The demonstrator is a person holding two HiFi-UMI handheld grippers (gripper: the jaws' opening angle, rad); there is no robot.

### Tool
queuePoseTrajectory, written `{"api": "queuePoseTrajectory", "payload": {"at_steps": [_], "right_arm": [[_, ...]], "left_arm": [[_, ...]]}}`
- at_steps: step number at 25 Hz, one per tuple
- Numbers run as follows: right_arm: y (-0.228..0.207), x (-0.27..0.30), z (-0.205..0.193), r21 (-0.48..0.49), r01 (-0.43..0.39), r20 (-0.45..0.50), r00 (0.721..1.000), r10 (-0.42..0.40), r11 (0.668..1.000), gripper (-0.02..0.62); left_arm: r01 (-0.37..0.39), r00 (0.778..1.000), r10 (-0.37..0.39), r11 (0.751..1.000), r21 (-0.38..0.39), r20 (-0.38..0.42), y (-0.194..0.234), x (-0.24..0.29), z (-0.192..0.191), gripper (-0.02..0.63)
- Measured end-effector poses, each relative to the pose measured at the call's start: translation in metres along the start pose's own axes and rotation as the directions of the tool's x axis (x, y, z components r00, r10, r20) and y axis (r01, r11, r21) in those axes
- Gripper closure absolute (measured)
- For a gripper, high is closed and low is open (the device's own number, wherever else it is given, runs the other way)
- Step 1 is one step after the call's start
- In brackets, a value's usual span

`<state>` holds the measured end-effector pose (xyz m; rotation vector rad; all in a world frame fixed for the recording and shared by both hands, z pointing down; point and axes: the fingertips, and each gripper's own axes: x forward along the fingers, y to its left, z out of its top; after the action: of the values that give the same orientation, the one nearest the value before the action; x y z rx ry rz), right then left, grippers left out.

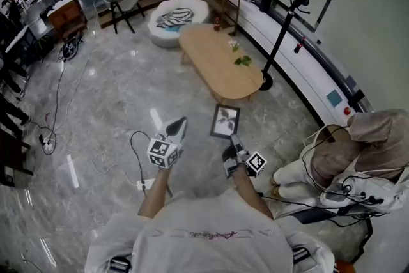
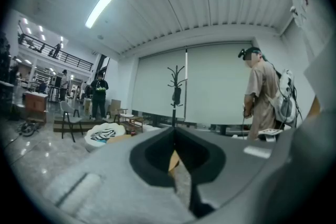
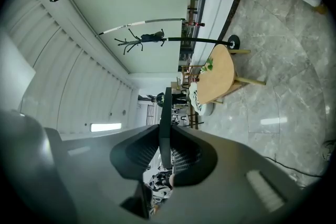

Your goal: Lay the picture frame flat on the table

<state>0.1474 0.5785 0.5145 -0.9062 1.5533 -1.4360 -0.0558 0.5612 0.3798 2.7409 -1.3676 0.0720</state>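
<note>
Place: a large open indoor hall, part lounge set-up, part workspace.
Floor: polished grey marble floor [image 1: 115, 93] with loose cables [image 1: 70, 46] trailing over it.
Lounge corner: oval wooden table [image 1: 220, 67], round white seat [image 1: 177, 21], chair [image 1: 121, 2], black coat stand [image 1: 285, 22].
Building: ribbed ceiling with a strip light [image 2: 98, 9], wide roller blinds [image 2: 210, 86], a railed mezzanine [image 2: 44, 52].
People: a person [image 2: 262, 94] wearing backpack gear stands by the blinds.

Overhead light filled the hall brightly and evenly, and shadows were faint. A ceiling strip light [image 2: 98, 9] flared at the upper left of the left gripper view, and the polished floor [image 1: 108, 93] carried pale streaks of glare. Both gripper views bulged, with black corners. The left gripper [image 2: 175, 131] and right gripper [image 3: 165, 128] loomed soft and blurred along the bottom.
</note>
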Motion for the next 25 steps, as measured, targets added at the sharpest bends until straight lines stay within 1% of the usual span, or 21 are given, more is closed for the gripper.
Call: {"api": "queuePoseTrajectory", "payload": {"at_steps": [2, 5, 9, 13, 20, 25], "right_arm": [[0.002, -0.002, 0.005, -0.010, -0.001, -0.006, 1.000, 0.001, 1.000, 0.520], [0.004, -0.007, 0.010, 0.000, -0.016, -0.013, 1.000, 0.016, 1.000, 0.520], [-0.003, -0.017, 0.022, -0.010, -0.001, -0.025, 1.000, 0.000, 1.000, 0.520], [-0.008, -0.024, 0.030, 0.014, 0.007, -0.019, 1.000, -0.006, 1.000, 0.520], [-0.012, -0.024, 0.046, 0.000, -0.003, -0.030, 1.000, 0.003, 1.000, 0.520], [-0.013, -0.014, 0.059, 0.015, 0.003, -0.036, 0.999, -0.003, 1.000, 0.520]], "left_arm": [[0.000, 1.000, 0.000, 1.000, 0.003, -0.001, -0.007, 0.004, 0.000, 0.607], [0.000, 1.000, 0.000, 1.000, 0.009, -0.006, -0.017, 0.008, -0.004, 0.607], [0.002, 1.000, -0.002, 1.000, 0.009, -0.010, -0.034, 0.016, -0.007, 0.606], [0.001, 1.000, -0.001, 1.000, 0.006, -0.019, -0.045, 0.022, -0.012, 0.606], [-0.005, 1.000, 0.005, 1.000, 0.008, -0.022, -0.055, 0.037, -0.016, 0.607], [-0.010, 0.999, 0.010, 1.000, 0.010, -0.032, -0.055, 0.053, -0.016, 0.607]]}}
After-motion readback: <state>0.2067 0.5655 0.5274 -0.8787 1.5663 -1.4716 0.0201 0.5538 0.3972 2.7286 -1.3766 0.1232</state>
